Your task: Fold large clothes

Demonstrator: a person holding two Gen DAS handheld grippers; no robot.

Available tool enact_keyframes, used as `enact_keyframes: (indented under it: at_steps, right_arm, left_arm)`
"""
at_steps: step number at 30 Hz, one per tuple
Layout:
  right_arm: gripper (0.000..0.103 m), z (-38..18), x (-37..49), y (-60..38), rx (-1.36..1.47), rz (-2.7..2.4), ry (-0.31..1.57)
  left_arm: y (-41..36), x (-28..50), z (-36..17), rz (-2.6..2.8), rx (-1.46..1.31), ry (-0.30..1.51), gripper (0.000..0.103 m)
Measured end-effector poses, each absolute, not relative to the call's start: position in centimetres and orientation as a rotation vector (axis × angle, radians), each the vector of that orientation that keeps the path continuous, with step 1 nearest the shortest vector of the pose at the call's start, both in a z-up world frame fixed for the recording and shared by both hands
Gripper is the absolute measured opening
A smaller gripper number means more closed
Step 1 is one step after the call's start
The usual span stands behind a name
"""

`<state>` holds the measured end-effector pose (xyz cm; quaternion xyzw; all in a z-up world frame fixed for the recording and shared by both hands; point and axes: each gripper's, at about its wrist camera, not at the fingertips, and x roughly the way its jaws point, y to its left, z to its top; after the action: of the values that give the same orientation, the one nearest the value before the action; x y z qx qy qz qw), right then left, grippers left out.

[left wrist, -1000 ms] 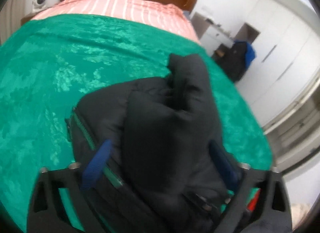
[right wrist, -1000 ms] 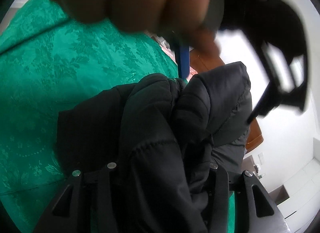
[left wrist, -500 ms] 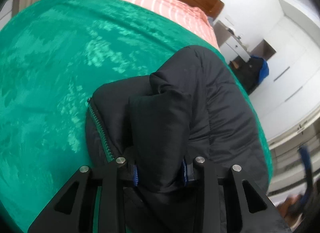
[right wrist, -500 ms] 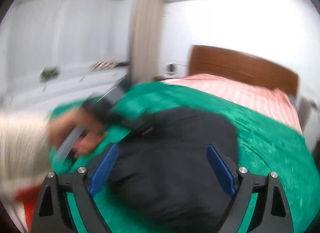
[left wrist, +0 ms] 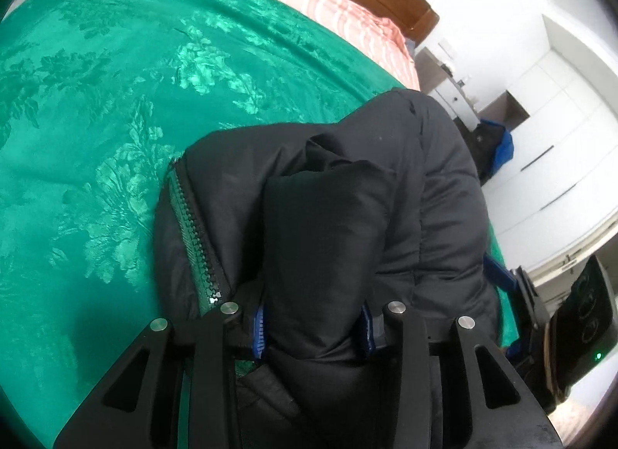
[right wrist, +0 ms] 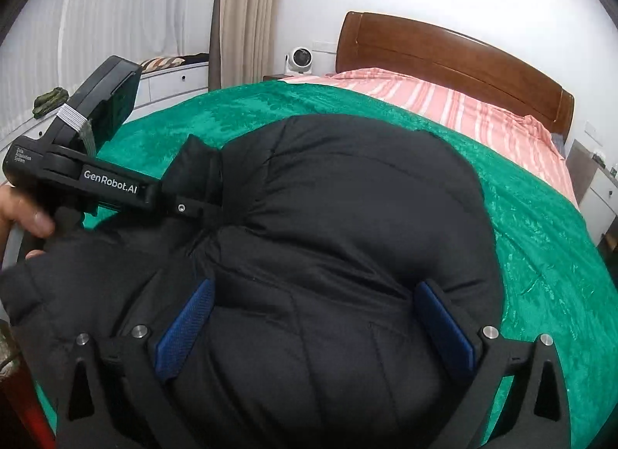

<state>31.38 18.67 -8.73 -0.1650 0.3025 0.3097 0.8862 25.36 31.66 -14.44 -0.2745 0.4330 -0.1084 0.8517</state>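
Black puffy quilted jacket (right wrist: 347, 217) lies bundled on the green patterned bedspread (left wrist: 96, 101), close under both claws. Left gripper (left wrist: 314, 327), jaws partly closed after a slight reopening, pinches a thick fabric fold, probably pinning it. Right gripper (right wrist: 313, 329), jaws just opened wide, straddles the bulk without pressing. Zipper edge (left wrist: 193, 232) left of the left claw; long axis runs away toward the wooden headboard (right wrist: 444, 59).
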Motion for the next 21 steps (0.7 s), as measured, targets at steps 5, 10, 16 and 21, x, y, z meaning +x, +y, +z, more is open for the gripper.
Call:
enact_keyframes:
  at_steps: [5, 10, 16, 21]
  right_arm:
    - [0.103, -10.1, 31.8, 17.9, -0.354, 0.656, 0.636]
    - [0.100, -7.6, 30.6, 18.8, -0.411, 0.647, 0.706]
    - [0.099, -3.1, 22.2, 21.2, -0.402, 0.799, 0.512]
    - [0.103, -10.5, 21.6, 24.9, -0.601, 0.759, 0.616]
  left_arm:
    - [30.4, 25.8, -14.6, -0.188, -0.535, 0.923, 0.039]
    - [30.2, 26.4, -13.8, -0.161, -0.500, 0.978, 0.040]
    - [30.3, 26.6, -11.5, -0.164, -0.440, 1.046, 0.050]
    - [31.2, 25.7, -10.7, -0.167, -0.453, 1.043, 0.057]
